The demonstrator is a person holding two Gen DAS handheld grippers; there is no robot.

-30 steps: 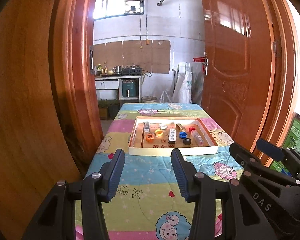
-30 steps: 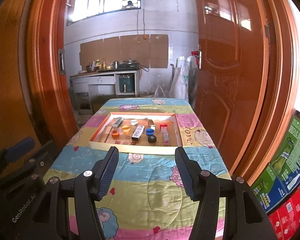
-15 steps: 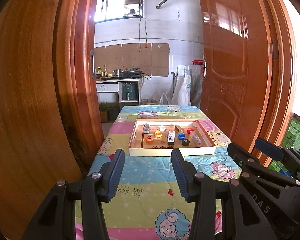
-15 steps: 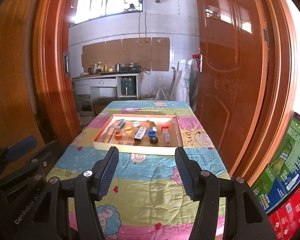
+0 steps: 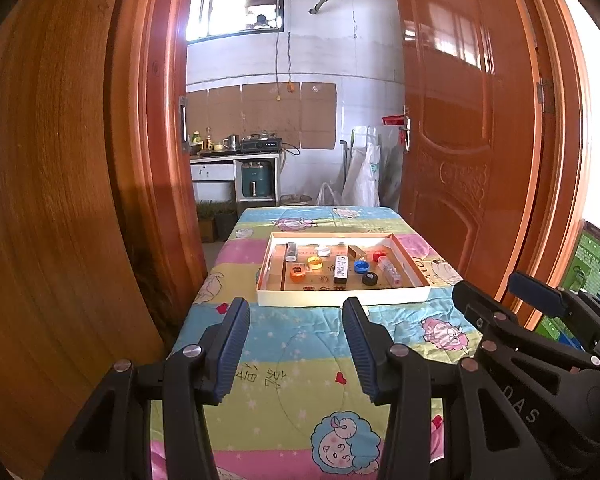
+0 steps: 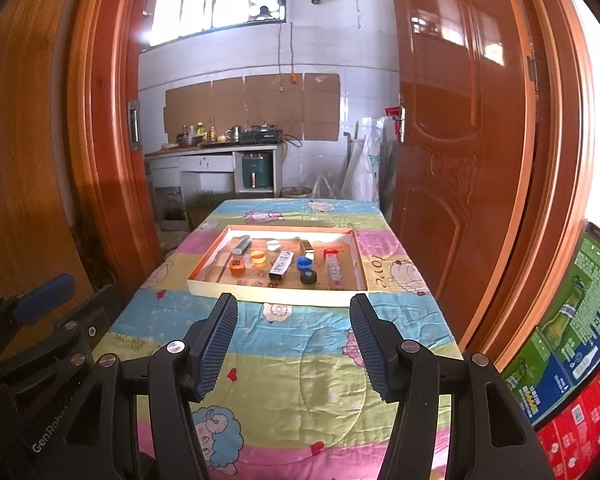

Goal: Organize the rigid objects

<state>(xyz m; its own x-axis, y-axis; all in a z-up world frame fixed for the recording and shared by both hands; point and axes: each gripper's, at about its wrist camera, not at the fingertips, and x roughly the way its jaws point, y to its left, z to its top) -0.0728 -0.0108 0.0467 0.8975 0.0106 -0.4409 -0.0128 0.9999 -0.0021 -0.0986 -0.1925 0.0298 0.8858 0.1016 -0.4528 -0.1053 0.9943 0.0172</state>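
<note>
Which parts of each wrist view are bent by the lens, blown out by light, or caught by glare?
Left wrist view: the door frame bows outward, the window is washed out. Right wrist view: the open door carries bright reflections, the window is overexposed; the tray stays fairly sharp.

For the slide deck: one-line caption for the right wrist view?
Right claw open and empty above the cartoon-print cloth, facing a shallow tray of small caps and boxes.

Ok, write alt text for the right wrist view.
An open, empty right claw hangs over a cartoon-print cloth, pointing at a shallow tray farther along the table. The tray holds small items, among them a blue cap and a black cap. Wooden doors flank the table, with a kitchen counter beyond.
</note>
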